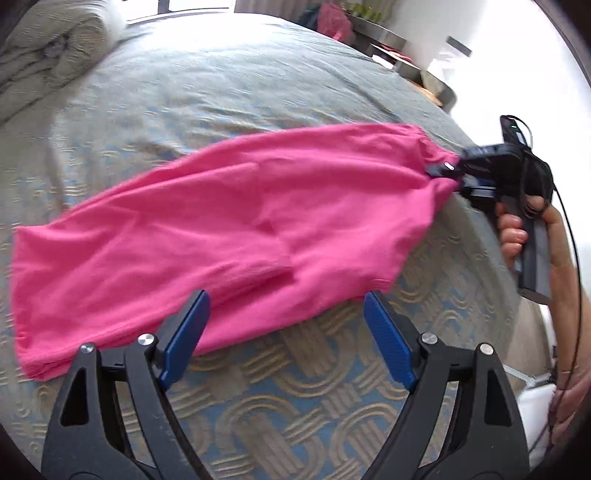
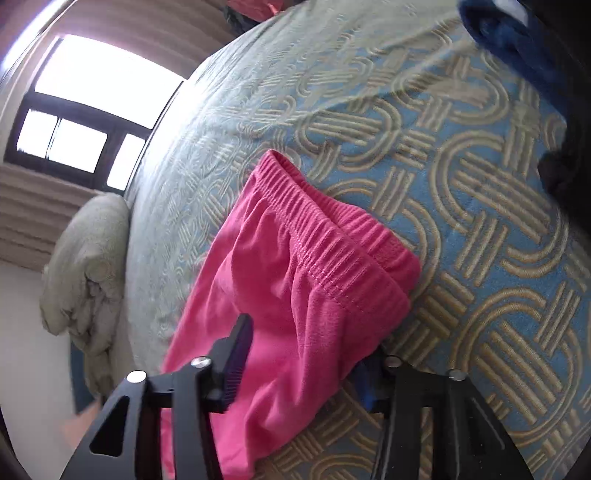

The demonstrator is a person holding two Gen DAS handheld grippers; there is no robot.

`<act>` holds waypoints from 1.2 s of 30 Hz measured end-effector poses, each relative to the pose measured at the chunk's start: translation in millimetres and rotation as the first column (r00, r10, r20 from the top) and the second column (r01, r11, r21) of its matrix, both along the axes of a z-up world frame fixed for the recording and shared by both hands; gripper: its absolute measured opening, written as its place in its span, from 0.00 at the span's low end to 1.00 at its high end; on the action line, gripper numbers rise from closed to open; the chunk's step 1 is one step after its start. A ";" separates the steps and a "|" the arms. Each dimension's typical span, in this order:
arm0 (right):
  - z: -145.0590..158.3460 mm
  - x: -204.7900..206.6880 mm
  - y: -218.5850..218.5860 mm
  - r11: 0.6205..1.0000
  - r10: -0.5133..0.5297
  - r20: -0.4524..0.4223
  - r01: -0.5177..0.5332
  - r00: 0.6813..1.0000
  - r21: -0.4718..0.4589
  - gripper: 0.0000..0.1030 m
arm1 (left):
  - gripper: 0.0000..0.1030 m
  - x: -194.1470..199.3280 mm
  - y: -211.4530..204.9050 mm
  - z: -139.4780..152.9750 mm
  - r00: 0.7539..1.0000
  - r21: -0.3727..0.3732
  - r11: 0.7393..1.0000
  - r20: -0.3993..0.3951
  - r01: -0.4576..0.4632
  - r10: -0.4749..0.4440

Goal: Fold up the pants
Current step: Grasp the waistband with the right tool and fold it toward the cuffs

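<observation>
Bright pink pants [image 1: 240,221] lie stretched across the patterned bedspread [image 1: 295,406], legs folded one on the other and running to the left. My left gripper [image 1: 284,299] hovers open over their near edge, its blue pads [image 1: 184,339] holding nothing. At the right, a hand [image 1: 517,229] holds my right gripper [image 1: 448,171], which is shut on the waistband corner and pulls the cloth taut. In the right wrist view the elastic waistband [image 2: 332,236] lies ahead and the pink fabric [image 2: 280,332] passes between the fingers of the right gripper [image 2: 303,347].
A rolled grey-green blanket [image 1: 48,44] lies at the bed's far left corner, also seen as the blanket [image 2: 88,266] below a window [image 2: 92,110]. A dark blue cloth [image 2: 509,33] sits at the top right. Shelves [image 1: 388,40] with clutter stand beyond the bed.
</observation>
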State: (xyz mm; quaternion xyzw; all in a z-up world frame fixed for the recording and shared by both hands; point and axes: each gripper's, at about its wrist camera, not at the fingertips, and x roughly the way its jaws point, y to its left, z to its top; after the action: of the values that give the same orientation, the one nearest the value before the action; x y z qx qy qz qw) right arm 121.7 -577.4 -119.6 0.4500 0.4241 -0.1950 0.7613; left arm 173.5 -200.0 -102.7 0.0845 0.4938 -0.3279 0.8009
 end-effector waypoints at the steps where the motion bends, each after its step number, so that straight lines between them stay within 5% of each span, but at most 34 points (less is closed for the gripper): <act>1: 6.8 3.3 7.3 0.996 0.029 -0.039 -0.032 0.999 -0.079 0.07 | 0.83 6.7 16.4 2.0 0.998 0.024 0.998 0.029 -0.061 0.060; 4: 38.5 15.2 38.7 0.948 0.122 -0.048 -0.130 0.991 -0.290 0.06 | 0.83 35.7 78.1 2.2 0.972 0.014 0.972 0.037 -0.233 0.233; 8: 86.3 37.4 99.7 0.817 0.284 -0.058 -0.273 0.957 -0.507 0.06 | 0.83 82.4 156.4 -11.8 0.887 0.041 0.886 0.030 -0.461 0.460; 12: 127.2 56.2 168.4 0.709 0.429 -0.043 -0.366 0.902 -0.602 0.06 | 0.83 105.0 192.8 -55.4 0.860 0.105 0.874 -0.158 -0.474 0.486; 14: 138.9 70.9 202.6 0.650 0.510 -0.039 -0.415 0.859 -0.637 0.06 | 0.82 97.8 199.2 -61.1 0.874 0.079 0.884 -0.134 -0.461 0.467; 19: 137.4 99.1 327.9 0.412 0.747 -0.107 -0.583 0.656 -0.701 0.06 | 0.82 77.8 216.1 -50.1 0.883 0.032 0.888 -0.097 -0.458 0.459; 22: 113.1 106.5 400.0 0.283 0.852 -0.137 -0.666 0.505 -0.691 0.06 | 0.82 72.9 240.7 -44.5 0.869 -0.011 0.874 -0.110 -0.486 0.482; 25: 74.5 112.3 459.2 0.173 0.902 -0.187 -0.721 0.390 -0.671 0.06 | 0.82 73.0 260.2 -42.6 0.851 -0.026 0.854 -0.097 -0.520 0.516; 30: -6.0 122.9 491.7 0.118 0.895 -0.306 -0.833 0.325 -0.540 0.09 | 0.82 70.0 296.9 -42.6 0.832 -0.033 0.835 -0.106 -0.550 0.544; 33: -26.7 120.5 487.2 0.137 0.885 -0.329 -0.861 0.328 -0.490 0.14 | 0.82 64.4 304.8 -37.9 0.833 -0.066 0.833 -0.125 -0.549 0.539; 36: -21.3 112.5 475.8 0.171 0.897 -0.285 -0.860 0.338 -0.480 0.36 | 0.82 66.1 302.4 -36.3 0.841 -0.094 0.840 -0.158 -0.534 0.517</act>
State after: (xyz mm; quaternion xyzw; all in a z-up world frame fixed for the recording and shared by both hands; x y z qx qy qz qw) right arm 234.2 -101.6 -140.9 -0.1142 0.5020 0.1796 0.8383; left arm 239.6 102.4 -139.0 -0.1293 0.5246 -0.1325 0.8309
